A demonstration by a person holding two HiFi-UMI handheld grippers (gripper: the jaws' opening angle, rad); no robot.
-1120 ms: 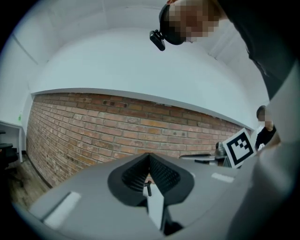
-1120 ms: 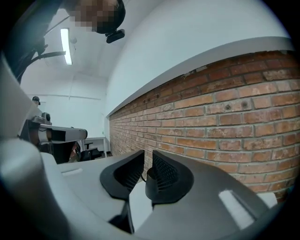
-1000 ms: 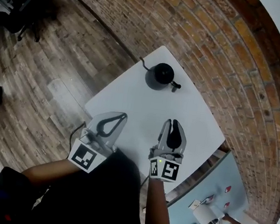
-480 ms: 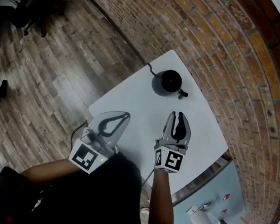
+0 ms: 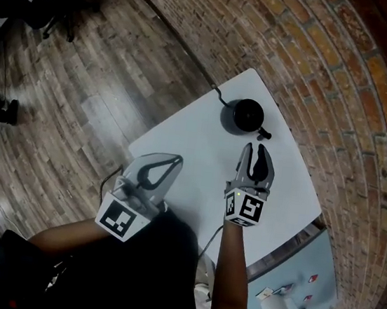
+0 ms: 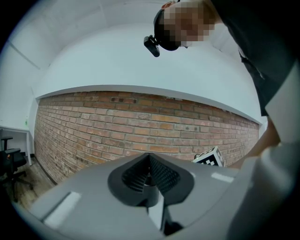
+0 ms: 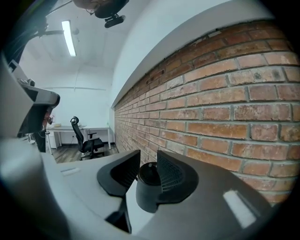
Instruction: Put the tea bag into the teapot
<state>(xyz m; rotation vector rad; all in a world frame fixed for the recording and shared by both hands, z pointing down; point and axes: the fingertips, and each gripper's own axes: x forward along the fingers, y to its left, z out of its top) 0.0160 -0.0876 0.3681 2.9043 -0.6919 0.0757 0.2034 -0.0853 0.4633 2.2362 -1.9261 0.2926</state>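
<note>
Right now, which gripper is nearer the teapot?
Right. The right gripper, empty jaws just opening, points at the teapot close ahead; the left gripper sits back at the table's near edge.

White desk [image 5: 195, 143] on wood-plank floor [image 5: 80, 100], one side along brick wall [image 5: 320, 54]. On top: one black teapot [image 5: 247, 115], upright, nr far corner, wall side. Thin dark strand [image 5: 221, 96] runs from pot twd far edge; can't tell what it is.
</note>
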